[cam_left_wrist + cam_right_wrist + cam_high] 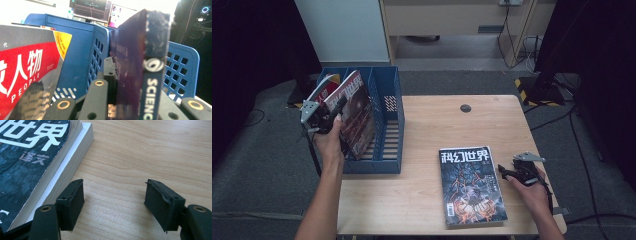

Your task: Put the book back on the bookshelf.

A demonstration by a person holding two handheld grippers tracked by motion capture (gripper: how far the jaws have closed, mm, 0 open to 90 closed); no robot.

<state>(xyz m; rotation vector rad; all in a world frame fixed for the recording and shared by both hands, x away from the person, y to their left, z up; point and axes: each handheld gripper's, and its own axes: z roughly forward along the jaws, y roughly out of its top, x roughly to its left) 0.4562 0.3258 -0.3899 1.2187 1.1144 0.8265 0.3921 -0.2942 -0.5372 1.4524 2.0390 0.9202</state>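
Observation:
A dark-covered magazine (357,112) with a blue spine (152,75) stands tilted over the middle slot of the blue file rack (389,150). My left gripper (332,117) is shut on its edge, one jaw pressed flat against the cover (125,82). A red magazine (326,90) stands in the left slot (25,72). On the table lies another dark magazine (472,185) with white characters, resting on a second one (30,157). My right gripper (507,175) rests just right of it, open, with bare wood between its jaws (113,200).
The rack (80,45) sits at the left end of the wooden table (432,125). A round cable hole (466,108) is near the table's far edge. Cables and a dark stand (544,75) are on the floor beyond at right.

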